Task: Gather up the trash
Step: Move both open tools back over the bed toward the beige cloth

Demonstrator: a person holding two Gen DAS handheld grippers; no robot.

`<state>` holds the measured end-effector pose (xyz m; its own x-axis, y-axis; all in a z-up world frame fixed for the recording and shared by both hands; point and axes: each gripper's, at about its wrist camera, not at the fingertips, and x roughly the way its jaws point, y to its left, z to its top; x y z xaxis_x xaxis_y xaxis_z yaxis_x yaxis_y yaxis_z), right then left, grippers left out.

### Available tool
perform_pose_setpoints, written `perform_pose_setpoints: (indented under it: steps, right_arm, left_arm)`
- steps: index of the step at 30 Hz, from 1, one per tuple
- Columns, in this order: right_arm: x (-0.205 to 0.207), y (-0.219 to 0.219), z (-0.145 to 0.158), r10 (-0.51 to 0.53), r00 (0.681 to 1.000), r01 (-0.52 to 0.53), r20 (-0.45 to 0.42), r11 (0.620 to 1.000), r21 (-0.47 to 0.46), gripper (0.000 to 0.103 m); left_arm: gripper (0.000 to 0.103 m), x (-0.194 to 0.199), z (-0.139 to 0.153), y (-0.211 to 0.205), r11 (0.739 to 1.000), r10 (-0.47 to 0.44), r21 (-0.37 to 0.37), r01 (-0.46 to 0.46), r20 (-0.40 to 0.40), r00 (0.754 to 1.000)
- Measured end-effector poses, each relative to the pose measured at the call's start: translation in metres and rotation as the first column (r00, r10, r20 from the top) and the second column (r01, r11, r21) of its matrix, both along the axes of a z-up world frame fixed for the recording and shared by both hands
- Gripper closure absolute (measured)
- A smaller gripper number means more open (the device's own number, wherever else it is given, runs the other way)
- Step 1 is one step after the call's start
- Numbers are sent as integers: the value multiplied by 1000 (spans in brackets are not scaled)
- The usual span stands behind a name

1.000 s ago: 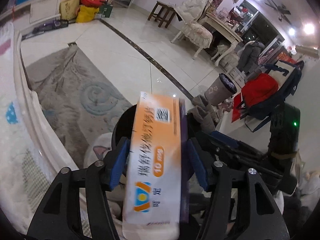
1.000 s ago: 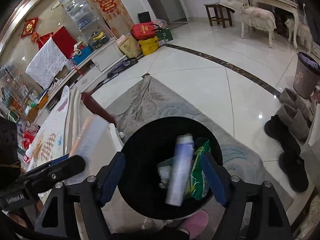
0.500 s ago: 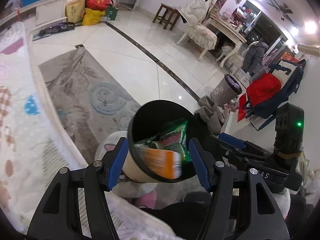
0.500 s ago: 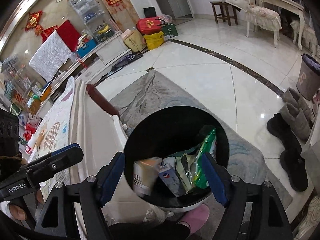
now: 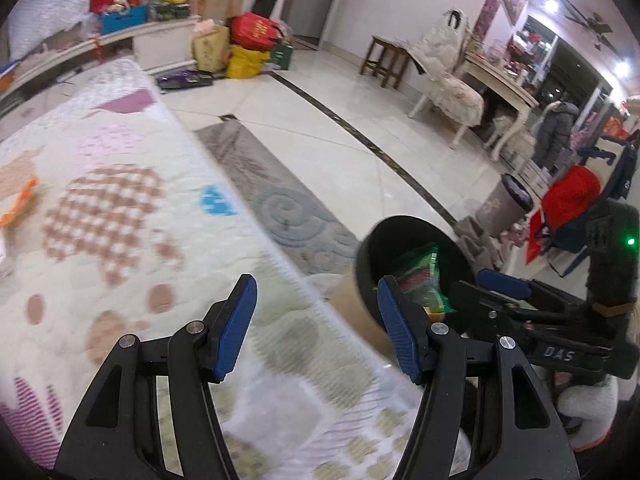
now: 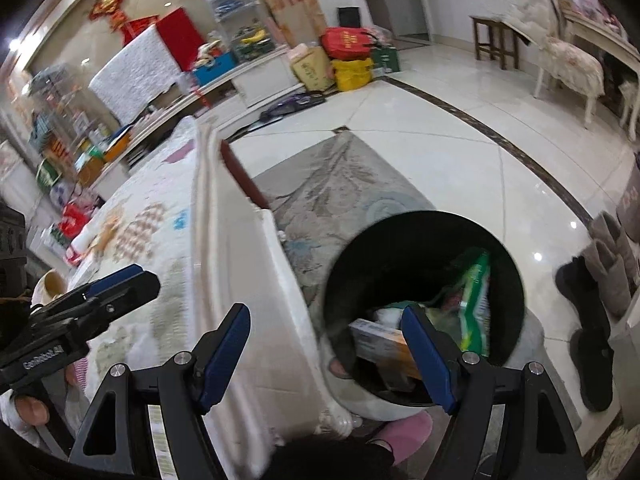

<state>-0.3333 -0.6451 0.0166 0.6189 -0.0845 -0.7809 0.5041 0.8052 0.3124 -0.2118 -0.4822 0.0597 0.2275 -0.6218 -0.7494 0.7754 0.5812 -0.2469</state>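
Observation:
A black-lined trash bin [image 6: 508,264] stands on the floor beside the bed; it also shows in the left wrist view [image 5: 372,248]. Inside lie an orange-and-white box [image 6: 380,344], a green wrapper [image 6: 476,300] and other scraps. My left gripper [image 5: 316,324] is open and empty, over the patterned bedspread [image 5: 120,240] near the bed edge. My right gripper [image 6: 328,356] is open and empty, above the bed edge and the bin's left rim. Orange scraps [image 5: 20,204] lie on the bedspread at far left.
A grey rug [image 6: 340,184] lies under the bin. Dark boots and grey slippers [image 6: 600,280] stand to its right. A second bin [image 5: 508,204], a red backpack [image 5: 572,200], chairs and a table are farther right. Bags and shelves line the far wall.
The orange box left my left gripper and fell into the bin. My left gripper then swung left over the bedspread. The right gripper shifted left, bin now at its right.

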Motion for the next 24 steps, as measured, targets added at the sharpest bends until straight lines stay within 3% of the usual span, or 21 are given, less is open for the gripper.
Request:
perform_pose_setpoints:
  steps: [5, 12, 24]
  right_arm:
    - [23, 30, 9, 80, 997, -80, 13, 997, -15, 27]
    - [65, 80, 16, 206, 978, -205, 29, 979, -22, 26]
    - [137, 172, 10, 413, 911, -413, -1, 910, -27, 26]
  left_arm:
    - [41, 9, 1, 39, 996, 85, 15, -86, 61, 995]
    - [41, 29, 1, 98, 979, 203, 20, -205, 72, 977]
    - [41, 66, -5, 232, 909, 406, 59, -413, 104, 908]
